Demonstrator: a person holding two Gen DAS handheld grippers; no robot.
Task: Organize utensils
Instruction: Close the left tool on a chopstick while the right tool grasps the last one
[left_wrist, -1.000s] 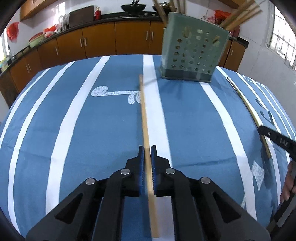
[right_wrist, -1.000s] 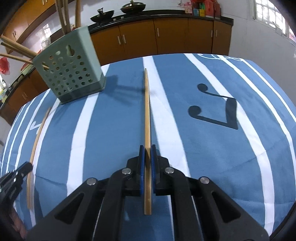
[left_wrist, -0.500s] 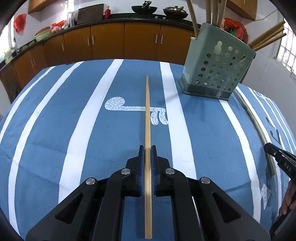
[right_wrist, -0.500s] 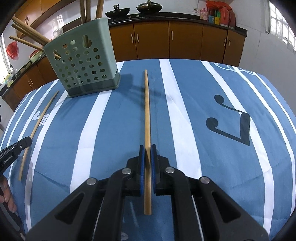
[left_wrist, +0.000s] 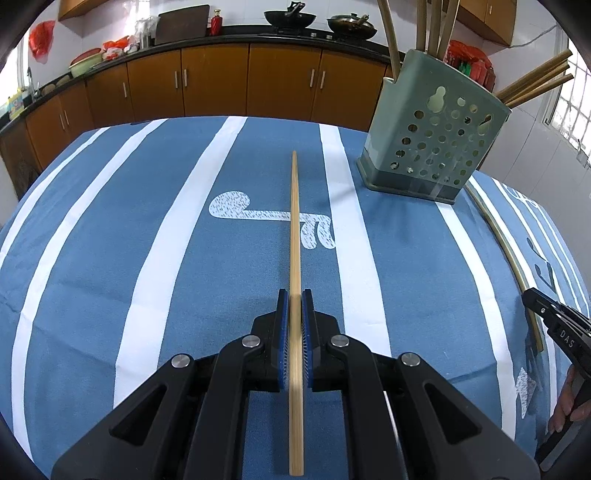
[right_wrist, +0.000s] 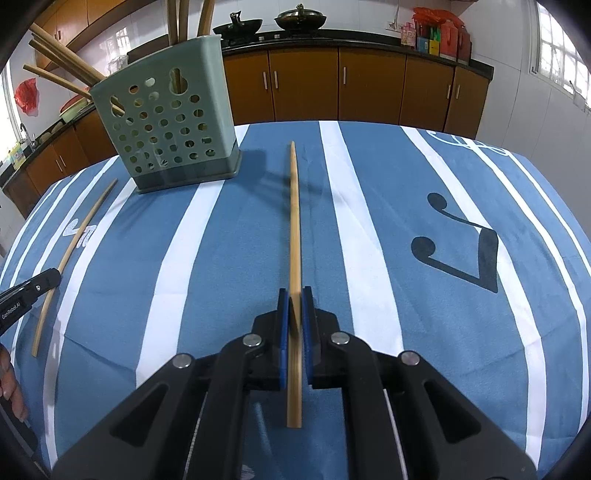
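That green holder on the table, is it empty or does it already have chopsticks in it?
Not empty: the green holder stands upright with several chopsticks sticking out of its top.

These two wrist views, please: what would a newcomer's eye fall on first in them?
First, the long wooden chopstick clamped in the left gripper, and its twin in the right gripper, both pointing out over the blue striped tablecloth. Next, the green perforated holder already bristling with chopsticks, standing at the cloth's far side. One loose chopstick lies on the cloth near it.
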